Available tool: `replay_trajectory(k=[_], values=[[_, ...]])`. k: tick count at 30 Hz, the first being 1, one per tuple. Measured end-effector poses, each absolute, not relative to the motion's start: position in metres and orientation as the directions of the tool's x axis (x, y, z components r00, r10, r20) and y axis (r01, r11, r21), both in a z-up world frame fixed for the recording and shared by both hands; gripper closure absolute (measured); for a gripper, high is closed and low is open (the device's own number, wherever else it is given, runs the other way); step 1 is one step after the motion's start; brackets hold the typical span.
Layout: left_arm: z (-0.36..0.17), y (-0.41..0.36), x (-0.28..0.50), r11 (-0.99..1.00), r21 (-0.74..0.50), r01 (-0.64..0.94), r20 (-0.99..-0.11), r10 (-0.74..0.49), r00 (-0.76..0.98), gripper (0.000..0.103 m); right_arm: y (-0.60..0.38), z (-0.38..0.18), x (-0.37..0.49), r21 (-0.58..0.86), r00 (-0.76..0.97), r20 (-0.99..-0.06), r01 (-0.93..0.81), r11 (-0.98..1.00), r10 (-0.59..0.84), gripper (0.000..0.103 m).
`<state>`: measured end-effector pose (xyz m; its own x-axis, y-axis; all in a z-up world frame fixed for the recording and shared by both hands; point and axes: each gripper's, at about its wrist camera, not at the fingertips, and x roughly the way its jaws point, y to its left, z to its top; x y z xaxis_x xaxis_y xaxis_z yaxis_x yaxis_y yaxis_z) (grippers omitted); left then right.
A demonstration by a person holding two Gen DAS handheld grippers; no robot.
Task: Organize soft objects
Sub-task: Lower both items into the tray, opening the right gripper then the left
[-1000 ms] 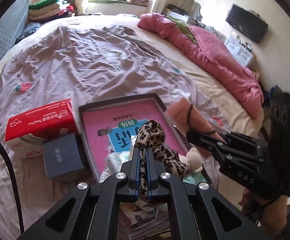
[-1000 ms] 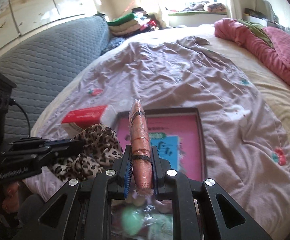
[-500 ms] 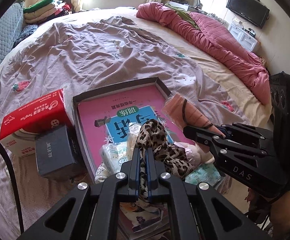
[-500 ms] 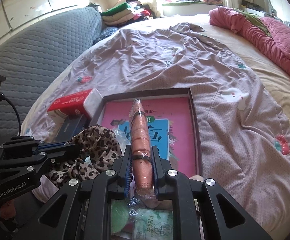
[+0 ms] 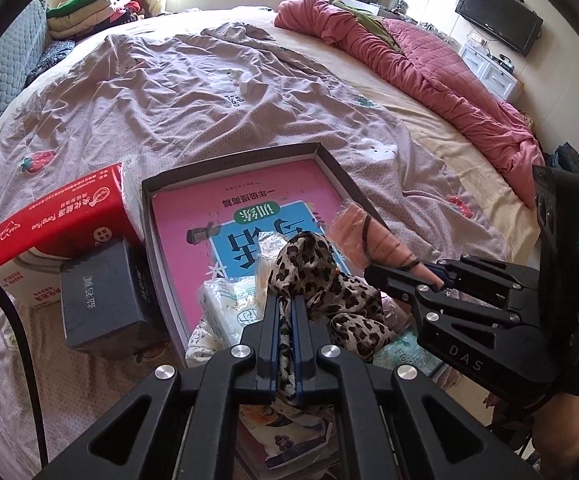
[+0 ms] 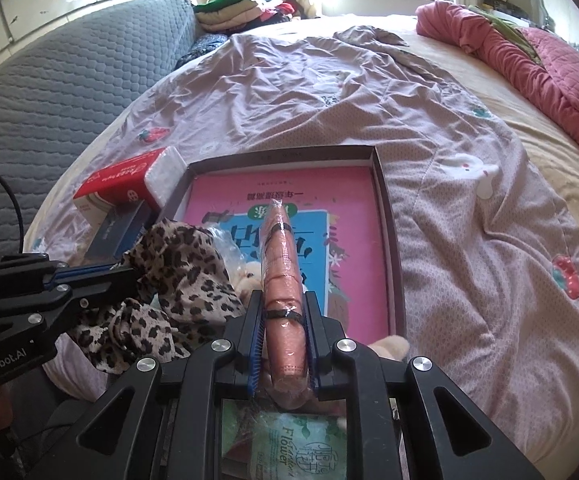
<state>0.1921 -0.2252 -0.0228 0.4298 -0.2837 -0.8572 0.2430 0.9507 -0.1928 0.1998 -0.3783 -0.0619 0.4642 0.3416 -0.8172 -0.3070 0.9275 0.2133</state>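
Note:
My left gripper (image 5: pixel 285 300) is shut on a leopard-print cloth (image 5: pixel 309 264), which hangs bunched over the near end of a shallow dark box (image 5: pixel 229 156). A pink book (image 5: pixel 209 216) lies in that box on the bed. From the right wrist view the left gripper (image 6: pixel 129 272) comes in from the left with the leopard cloth (image 6: pixel 181 264). My right gripper (image 6: pixel 282 298) is shut on a salmon-pink roll (image 6: pixel 279 248) wrapped in clear plastic with black bands. The roll points over the box (image 6: pixel 281 156). The left wrist view has the right gripper (image 5: pixel 381 272) and its roll (image 5: pixel 365 232) close beside the leopard cloth.
A red tissue pack (image 5: pixel 61 220) and a dark small box (image 5: pixel 101 292) sit left of the box. White packets (image 5: pixel 229 304) and a plush toy (image 6: pixel 249 276) lie at its near end. A pink quilt (image 5: pixel 429 64) lies at the right, a grey-blue quilted headboard (image 6: pixel 49 72) at the left.
Both grippers have sunk toward the near end of the box, each still holding its load. The box and book now sit larger and nearer in both views.

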Motion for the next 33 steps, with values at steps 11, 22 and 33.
replay_trajectory(k=[11,22,33], values=[[-0.022,-0.229,0.189,0.951,-0.178,0.251,-0.861,-0.274,0.428,0.097,-0.376,-0.066,0.201,0.198,0.454,-0.829,-0.309,0.93,0.327,0.083],[-0.024,-0.226,0.186,0.951,-0.192,0.241,-0.861,-0.282,0.424,0.097,-0.378,-0.066,0.198,0.205,0.458,-0.826,-0.3,0.932,0.329,0.079],[-0.026,-0.223,0.184,0.95,-0.204,0.238,-0.861,-0.289,0.419,0.096,-0.379,-0.056,0.194,0.199,0.475,-0.818,-0.297,0.934,0.325,0.072]])
